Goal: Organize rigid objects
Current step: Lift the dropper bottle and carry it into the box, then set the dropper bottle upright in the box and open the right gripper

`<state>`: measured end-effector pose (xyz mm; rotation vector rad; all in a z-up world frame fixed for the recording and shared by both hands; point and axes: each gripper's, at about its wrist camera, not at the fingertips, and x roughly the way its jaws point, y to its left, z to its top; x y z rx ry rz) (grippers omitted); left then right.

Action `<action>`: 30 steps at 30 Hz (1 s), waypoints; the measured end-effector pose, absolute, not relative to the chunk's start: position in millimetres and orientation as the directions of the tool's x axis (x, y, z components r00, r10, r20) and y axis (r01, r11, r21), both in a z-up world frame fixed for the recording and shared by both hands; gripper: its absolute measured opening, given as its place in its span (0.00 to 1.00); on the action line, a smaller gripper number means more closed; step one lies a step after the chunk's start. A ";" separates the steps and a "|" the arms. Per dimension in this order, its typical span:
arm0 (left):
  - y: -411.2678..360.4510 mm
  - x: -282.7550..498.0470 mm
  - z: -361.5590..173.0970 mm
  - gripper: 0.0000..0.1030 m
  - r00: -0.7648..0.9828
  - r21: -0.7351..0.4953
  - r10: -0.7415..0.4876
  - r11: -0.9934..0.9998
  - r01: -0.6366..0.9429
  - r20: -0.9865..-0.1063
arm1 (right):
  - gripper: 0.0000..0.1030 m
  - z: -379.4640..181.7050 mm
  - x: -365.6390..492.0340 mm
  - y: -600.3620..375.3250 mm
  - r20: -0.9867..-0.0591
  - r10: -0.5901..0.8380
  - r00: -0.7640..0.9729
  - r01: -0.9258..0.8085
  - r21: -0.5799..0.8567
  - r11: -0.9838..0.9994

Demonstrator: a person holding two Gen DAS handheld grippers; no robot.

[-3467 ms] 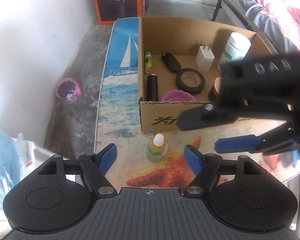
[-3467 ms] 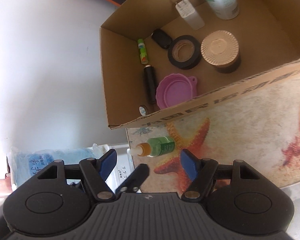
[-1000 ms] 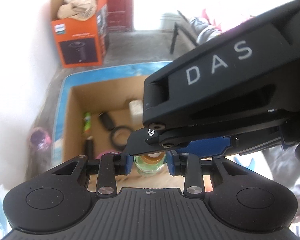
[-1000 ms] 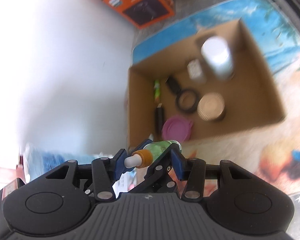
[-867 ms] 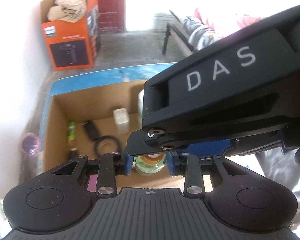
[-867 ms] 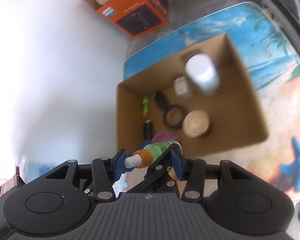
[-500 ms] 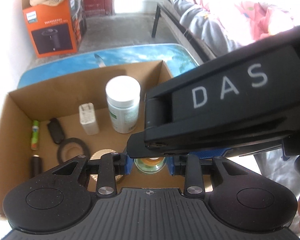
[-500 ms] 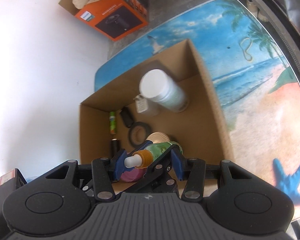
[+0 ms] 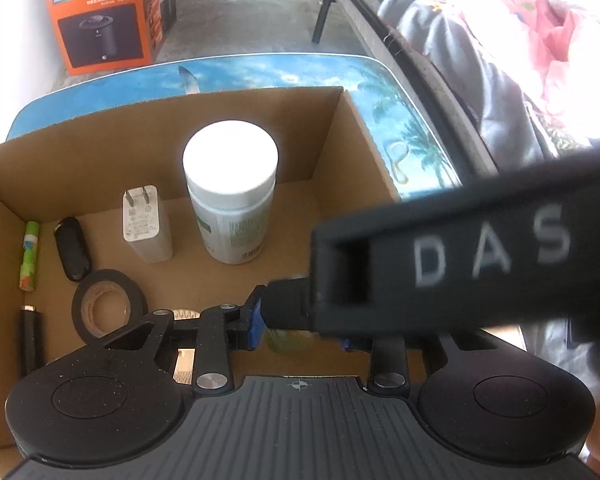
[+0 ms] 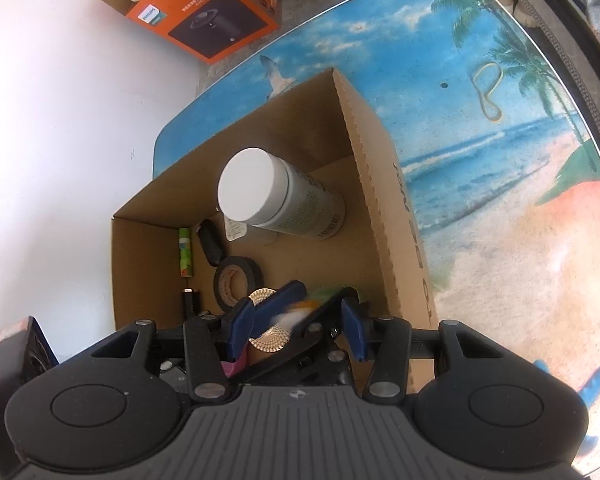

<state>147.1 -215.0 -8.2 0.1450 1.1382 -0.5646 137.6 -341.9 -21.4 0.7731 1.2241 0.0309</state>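
The small green bottle with an orange collar and white tip [image 10: 300, 310] is blurred between both grippers, over the open cardboard box [image 10: 376, 184]. In the left wrist view only a bit of it [image 9: 290, 340] shows below the right gripper's body. My right gripper [image 10: 296, 330] has its blue pads spread wider than the bottle. My left gripper [image 9: 300, 332] has pads near the bottle's sides; its right pad is hidden by the right gripper, so contact is unclear.
In the box stand a white-capped jar [image 9: 230, 188] and a white charger [image 9: 144, 224], with a black tape roll [image 9: 108, 304], black fob [image 9: 73, 248], green tube [image 9: 29, 254], black cylinder [image 9: 30, 344], gold lid [image 10: 266, 330]. An orange carton [image 9: 100, 20] sits on the floor beyond the table.
Both grippers carried the bottle from the table's front to above the box's near right part. The right gripper's pads have spread apart and the bottle now looks blurred, moving.
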 end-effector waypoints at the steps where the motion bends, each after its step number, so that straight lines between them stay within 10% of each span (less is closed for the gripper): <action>1: -215.5 148.4 -9.2 0.34 0.298 -0.168 -0.348 0.853 0.493 -0.889 | 0.49 -22.1 138.1 -341.4 -0.829 0.418 0.370 0.372 0.545 0.751; 17: -203.4 155.5 -11.0 0.35 0.296 -0.170 -0.352 0.850 0.499 -0.888 | 0.49 -6.9 128.5 -343.1 -0.827 0.378 0.417 0.390 0.538 0.747; 30: -163.3 124.3 30.2 0.66 0.328 -0.176 -0.359 0.863 0.474 -0.874 | 0.63 30.0 82.2 -322.7 -0.807 0.291 0.514 0.396 0.524 0.754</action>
